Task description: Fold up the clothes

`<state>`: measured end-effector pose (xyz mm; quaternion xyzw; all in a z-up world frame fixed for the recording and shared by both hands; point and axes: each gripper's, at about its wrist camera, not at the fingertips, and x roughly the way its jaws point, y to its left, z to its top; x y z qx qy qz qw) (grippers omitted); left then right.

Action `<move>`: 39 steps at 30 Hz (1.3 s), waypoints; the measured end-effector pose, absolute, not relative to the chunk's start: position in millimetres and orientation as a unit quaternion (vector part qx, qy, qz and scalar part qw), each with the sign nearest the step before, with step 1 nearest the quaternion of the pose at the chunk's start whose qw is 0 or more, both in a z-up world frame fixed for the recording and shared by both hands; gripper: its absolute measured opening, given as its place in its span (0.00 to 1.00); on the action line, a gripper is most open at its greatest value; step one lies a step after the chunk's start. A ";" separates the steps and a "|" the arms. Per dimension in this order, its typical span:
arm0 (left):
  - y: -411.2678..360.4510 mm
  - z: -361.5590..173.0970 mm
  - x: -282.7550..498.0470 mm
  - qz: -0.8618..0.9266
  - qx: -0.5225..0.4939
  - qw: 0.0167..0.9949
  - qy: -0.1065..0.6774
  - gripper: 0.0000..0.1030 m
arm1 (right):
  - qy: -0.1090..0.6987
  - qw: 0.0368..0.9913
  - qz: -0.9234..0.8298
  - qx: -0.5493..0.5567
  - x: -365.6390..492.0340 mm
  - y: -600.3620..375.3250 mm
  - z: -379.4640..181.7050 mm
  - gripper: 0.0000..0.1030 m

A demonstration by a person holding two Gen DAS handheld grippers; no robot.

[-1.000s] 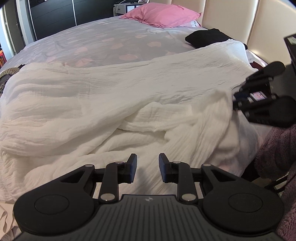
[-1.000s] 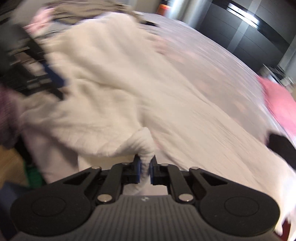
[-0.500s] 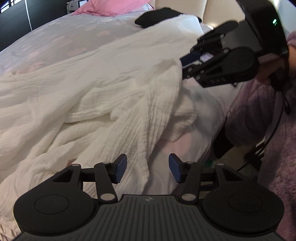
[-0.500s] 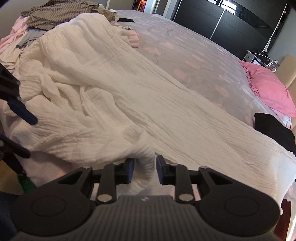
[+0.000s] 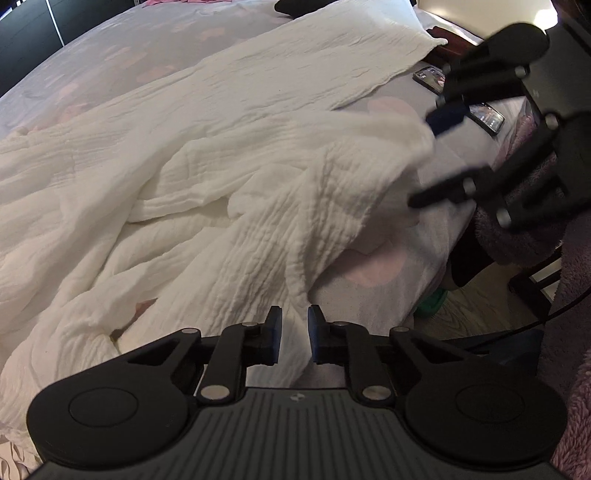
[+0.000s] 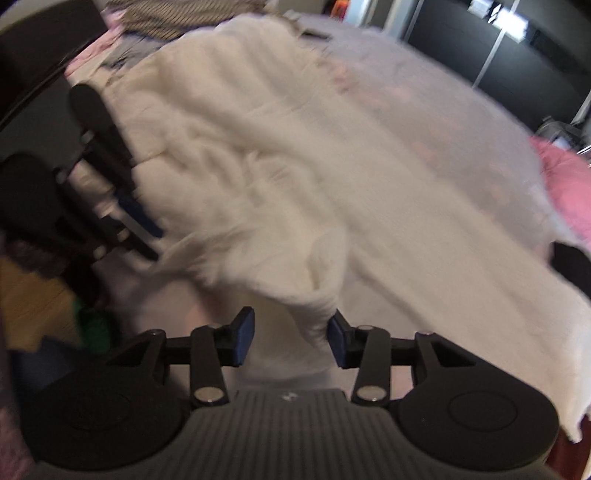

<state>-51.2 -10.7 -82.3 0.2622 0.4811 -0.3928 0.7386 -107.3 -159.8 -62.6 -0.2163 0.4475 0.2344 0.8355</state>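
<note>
A large white crinkled garment point(image 5: 221, 166) lies spread and rumpled across the bed. My left gripper point(image 5: 293, 332) points down at its near edge. Its jaws are closing, with a fold of the white cloth pinched in the narrow gap. In the left wrist view my right gripper point(image 5: 430, 158) hovers at the garment's right corner. Its jaws are opening, and a bunched tip of the garment point(image 6: 317, 288) hangs loosely between the blue pads point(image 6: 243, 339). The right wrist view is blurred. There my left gripper point(image 6: 153, 242) shows at the left edge of the cloth.
The bed sheet point(image 5: 110, 55) is pale with pink flowers. Two phones point(image 5: 428, 77) point(image 5: 487, 118) lie near the bed's right edge. A black garment point(image 5: 295, 5) and a pink pillow point(image 6: 565, 177) sit near the headboard. A clothes pile point(image 6: 155, 18) is on the far side. A fuzzy mauve sleeve point(image 5: 517, 229) and wood floor point(image 5: 480, 306) are to the right.
My left gripper widened, then narrowed onto a fold at the bed's near edge, sinking closer. My right gripper's jaws spread apart and released the bunched cloth they had pinched.
</note>
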 end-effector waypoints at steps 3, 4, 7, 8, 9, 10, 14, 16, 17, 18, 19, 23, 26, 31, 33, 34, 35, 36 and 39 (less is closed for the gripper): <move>-9.8 -84.1 -49.2 -0.390 0.258 0.738 0.487 0.13 | 0.464 0.811 0.272 -0.231 -116.1 -145.7 -69.2 0.45; -9.4 -84.9 -48.1 -0.389 0.255 0.737 0.490 0.13 | 0.463 0.806 0.282 -0.237 -119.2 -140.8 -70.2 0.45; -9.7 -87.9 -46.7 -0.393 0.247 0.732 0.498 0.16 | 0.455 0.798 0.304 -0.252 -127.4 -130.9 -70.1 0.45; -10.0 -88.9 -46.8 -0.395 0.246 0.731 0.500 0.22 | 0.452 0.797 0.309 -0.255 -129.2 -128.8 -69.6 0.45; -10.8 -90.3 -46.8 -0.395 0.247 0.730 0.500 0.28 | 0.449 0.798 0.309 -0.256 -129.9 -127.9 -68.6 0.45; -11.7 -91.8 -46.6 -0.394 0.249 0.730 0.500 0.32 | 0.445 0.802 0.306 -0.255 -130.1 -128.1 -67.0 0.45; -15.7 -98.7 -46.2 -0.384 0.272 0.727 0.500 0.33 | 0.434 0.807 0.313 -0.250 -132.0 -129.1 -61.4 0.45; -17.6 -101.3 -45.6 -0.377 0.279 0.726 0.503 0.22 | 0.428 0.808 0.321 -0.247 -133.7 -129.5 -58.8 0.45; -17.6 -101.6 -44.0 -0.374 0.279 0.726 0.505 0.19 | 0.424 0.808 0.328 -0.245 -134.9 -129.3 -56.9 0.45; -17.5 -101.2 -42.3 -0.373 0.276 0.726 0.507 0.14 | 0.418 0.809 0.336 -0.242 -136.6 -128.9 -54.7 0.45; -17.3 -100.2 -41.0 -0.373 0.273 0.726 0.508 0.11 | 0.412 0.809 0.344 -0.239 -138.2 -128.5 -52.5 0.45; -16.0 -95.8 -39.3 -0.383 0.259 0.725 0.510 0.02 | 0.379 0.813 0.383 -0.219 -143.0 -130.6 -37.9 0.45; -13.2 -92.5 -40.2 -0.390 0.244 0.722 0.516 0.02 | 0.353 0.814 0.407 -0.218 -148.4 -129.0 -30.2 0.45; -6.7 -82.4 -45.8 -0.426 0.200 0.714 0.517 0.02 | 0.368 0.801 0.415 -0.224 -147.6 -125.6 -26.2 0.46; -4.7 -76.2 -49.2 -0.442 0.187 0.713 0.511 0.02 | 0.402 0.794 0.398 -0.223 -140.7 -125.3 -32.2 0.46; -3.6 -73.6 -50.7 -0.451 0.181 0.711 0.508 0.02 | 0.419 0.795 0.383 -0.214 -135.4 -127.8 -36.9 0.46; -2.8 -71.5 -52.9 -0.458 0.178 0.710 0.505 0.02 | 0.432 0.798 0.367 -0.204 -129.8 -130.2 -40.6 0.45; -2.5 -69.4 -55.7 -0.464 0.176 0.708 0.502 0.02 | 0.441 0.802 0.352 -0.196 -124.5 -132.2 -43.4 0.44; -2.0 -70.1 -58.7 -0.463 0.179 0.708 0.502 0.02 | 0.462 0.808 0.324 -0.167 -111.9 -135.8 -47.6 0.44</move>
